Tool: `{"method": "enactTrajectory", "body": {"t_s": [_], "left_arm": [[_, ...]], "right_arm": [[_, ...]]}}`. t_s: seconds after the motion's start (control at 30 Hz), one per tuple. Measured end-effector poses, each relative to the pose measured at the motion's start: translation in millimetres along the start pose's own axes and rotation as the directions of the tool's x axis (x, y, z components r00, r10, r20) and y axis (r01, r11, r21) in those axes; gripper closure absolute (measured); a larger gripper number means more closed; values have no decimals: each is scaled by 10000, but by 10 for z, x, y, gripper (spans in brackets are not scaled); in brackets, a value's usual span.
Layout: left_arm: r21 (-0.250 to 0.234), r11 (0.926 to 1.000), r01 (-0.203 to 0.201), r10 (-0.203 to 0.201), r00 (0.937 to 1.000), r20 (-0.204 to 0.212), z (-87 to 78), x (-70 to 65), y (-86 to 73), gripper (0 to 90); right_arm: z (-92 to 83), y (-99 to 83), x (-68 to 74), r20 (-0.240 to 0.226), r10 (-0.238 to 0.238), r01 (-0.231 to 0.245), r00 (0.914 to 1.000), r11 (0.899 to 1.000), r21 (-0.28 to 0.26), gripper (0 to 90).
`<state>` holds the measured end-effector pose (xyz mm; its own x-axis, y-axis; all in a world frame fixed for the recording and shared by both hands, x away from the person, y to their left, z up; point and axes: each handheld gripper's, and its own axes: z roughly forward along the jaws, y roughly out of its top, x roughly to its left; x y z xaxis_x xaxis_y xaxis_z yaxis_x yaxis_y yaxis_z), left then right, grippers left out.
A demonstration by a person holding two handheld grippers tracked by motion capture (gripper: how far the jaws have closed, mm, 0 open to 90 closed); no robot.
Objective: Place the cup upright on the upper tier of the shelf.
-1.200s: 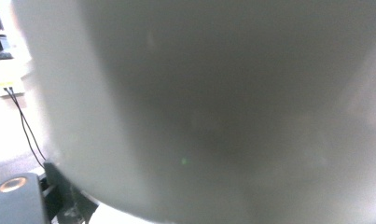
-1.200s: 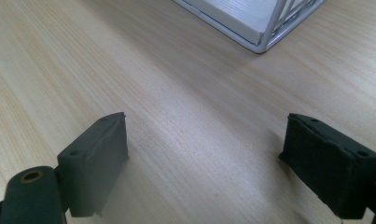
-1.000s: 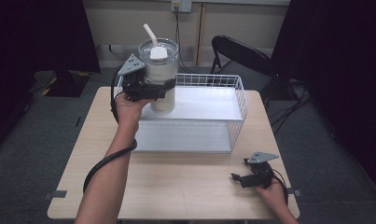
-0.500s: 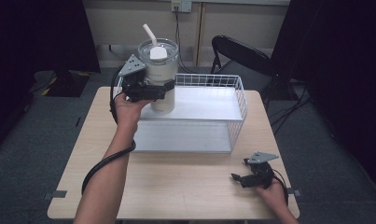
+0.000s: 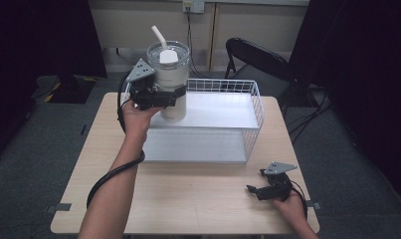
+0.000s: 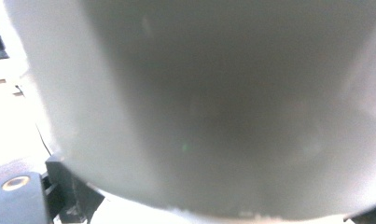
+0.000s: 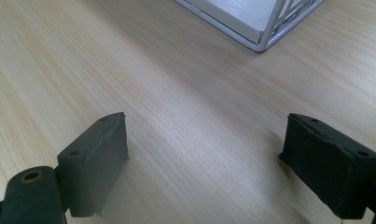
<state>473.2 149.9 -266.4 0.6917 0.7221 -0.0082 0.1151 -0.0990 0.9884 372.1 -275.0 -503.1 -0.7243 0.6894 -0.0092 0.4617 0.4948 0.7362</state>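
L gripper [image 5: 163, 97] clamped on 1 tumbler [image 5: 170, 79], held above the basket's [image 5: 255, 107] far-left corner.
1 tumbler w/ 1 straw [image 5: 158, 37] & clear lid; its wall sits right up against the L cam. R gripper [image 5: 260, 190] near tabletop's [image 5: 198, 199] near-right corner, jaws wide apart, nothing in them. 1 wire basket, 1 chair [image 5: 257, 57] beyond the far edge. No readable writing.

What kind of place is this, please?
Probably an office or lab room set up for recording: a small wooden table, a folding chair behind it, dark curtains at the sides, and a wall socket.
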Motion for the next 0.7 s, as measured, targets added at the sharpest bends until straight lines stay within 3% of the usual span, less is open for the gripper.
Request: {"method": "enactTrajectory", "body": {"t_s": [0.23, 0.7], "left_arm": [[-240, 9996, 150, -154, 9997, -168, -14, -18, -39, 86], [-105, 9995, 290, -291, 9995, -125, -52, -14, -82, 83]], "right_arm": [[-1, -1, 0, 0, 2, -2, 10000, 10000, 2, 136], [-1, -1, 0, 0, 4, -4, 10000, 10000, 3, 136]]}}
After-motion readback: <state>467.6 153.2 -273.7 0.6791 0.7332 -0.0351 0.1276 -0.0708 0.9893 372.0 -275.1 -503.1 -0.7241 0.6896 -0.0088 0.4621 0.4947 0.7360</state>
